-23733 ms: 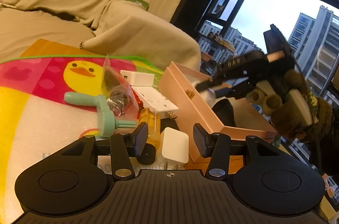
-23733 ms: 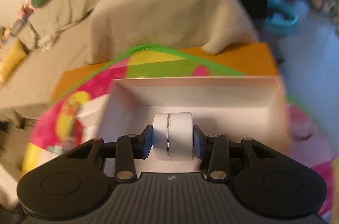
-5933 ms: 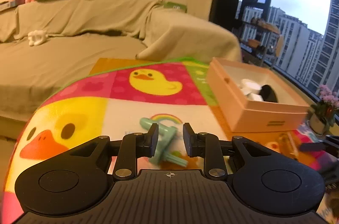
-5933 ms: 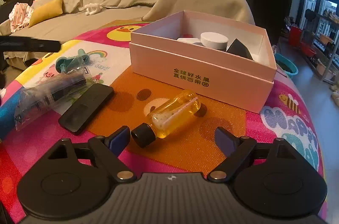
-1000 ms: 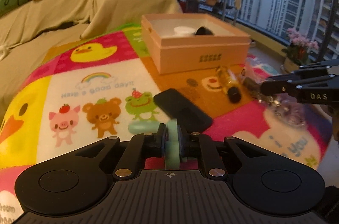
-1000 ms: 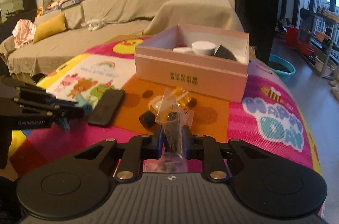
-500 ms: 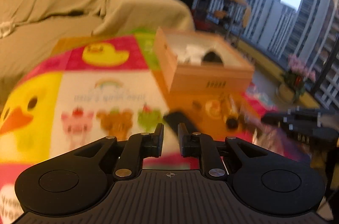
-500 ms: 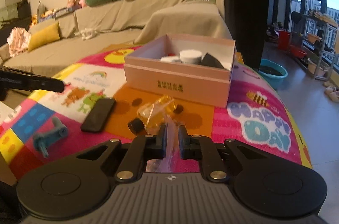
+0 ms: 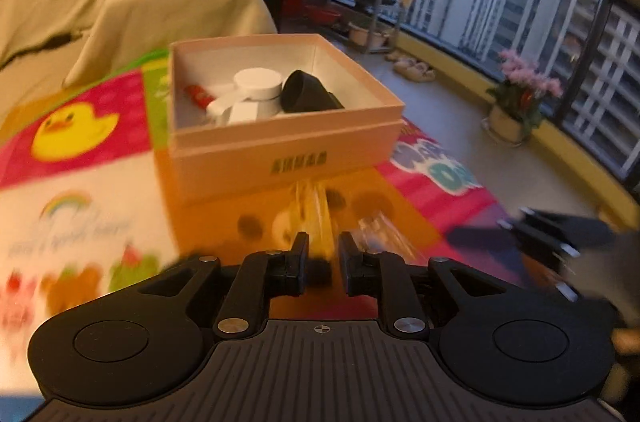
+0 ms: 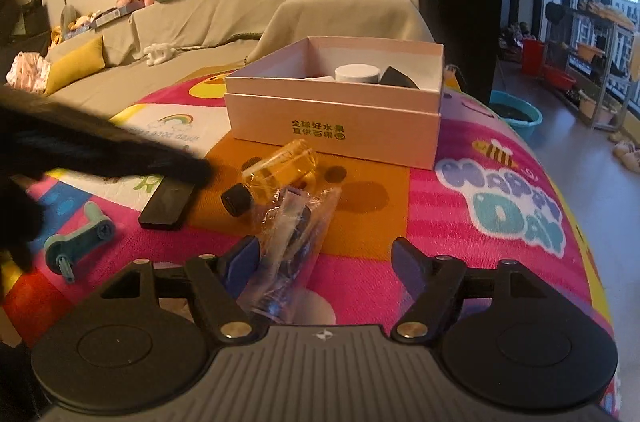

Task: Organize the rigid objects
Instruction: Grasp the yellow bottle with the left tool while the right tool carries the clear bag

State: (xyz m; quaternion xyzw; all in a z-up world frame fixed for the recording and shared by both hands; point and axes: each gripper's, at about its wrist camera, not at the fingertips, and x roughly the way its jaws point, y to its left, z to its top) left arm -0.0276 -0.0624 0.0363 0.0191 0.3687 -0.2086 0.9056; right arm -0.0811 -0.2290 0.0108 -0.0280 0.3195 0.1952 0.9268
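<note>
Right wrist: bag [image 10: 292, 254] between opening fingers [image 10: 240, 262]

The left gripper [image 9: 323, 264] points down at a slant, and its two black fingers sit close together with only a thin gap, which is getting a little wider, and nothing is pinched in it. The right gripper [image 10: 325, 262] also tips down, and its jaws are swinging open with a wide gap between the fingers. In the right wrist view the left gripper shows as a dark blur reaching in from the left side.
</note>
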